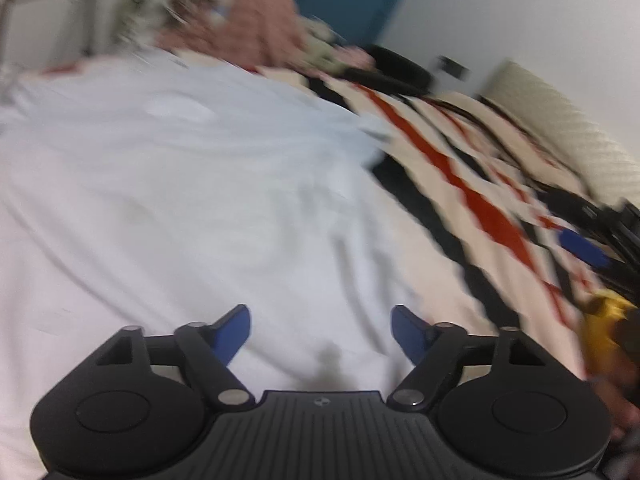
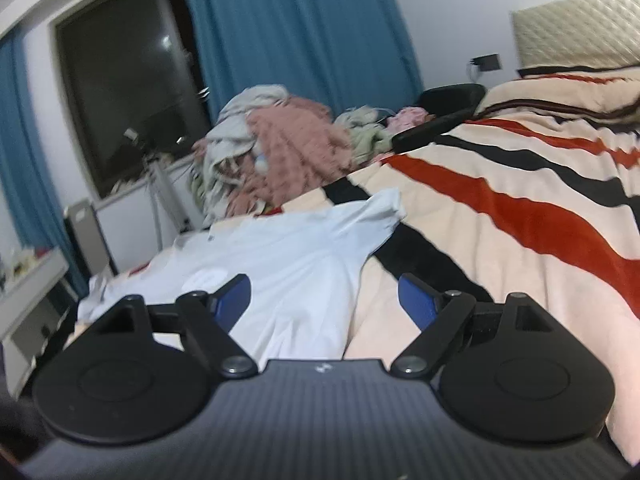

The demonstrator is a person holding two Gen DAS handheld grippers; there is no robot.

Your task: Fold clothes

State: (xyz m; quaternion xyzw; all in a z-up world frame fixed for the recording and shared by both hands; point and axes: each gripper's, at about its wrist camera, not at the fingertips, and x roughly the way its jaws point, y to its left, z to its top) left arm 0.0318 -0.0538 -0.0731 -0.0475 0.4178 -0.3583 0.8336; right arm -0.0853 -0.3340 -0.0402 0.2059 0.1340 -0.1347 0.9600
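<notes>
A white short-sleeved shirt (image 1: 180, 184) lies spread flat on the striped bed cover (image 1: 480, 208). My left gripper (image 1: 320, 332) is open and empty just above the shirt's near part. The left wrist view is blurred. In the right wrist view the same shirt (image 2: 296, 256) lies ahead and to the left, one sleeve (image 2: 384, 208) reaching out to the right. My right gripper (image 2: 324, 300) is open and empty, over the shirt's right edge and the cream cover (image 2: 520, 208).
A heap of unfolded clothes (image 2: 280, 152), pink and grey, sits at the bed's far end, with a black object (image 2: 444, 112) beside it. A padded headboard (image 2: 576, 32) stands at the right. Blue curtains (image 2: 296, 24) and a dark window (image 2: 128, 80) are behind. The other gripper's blue finger (image 1: 584, 248) shows at the right.
</notes>
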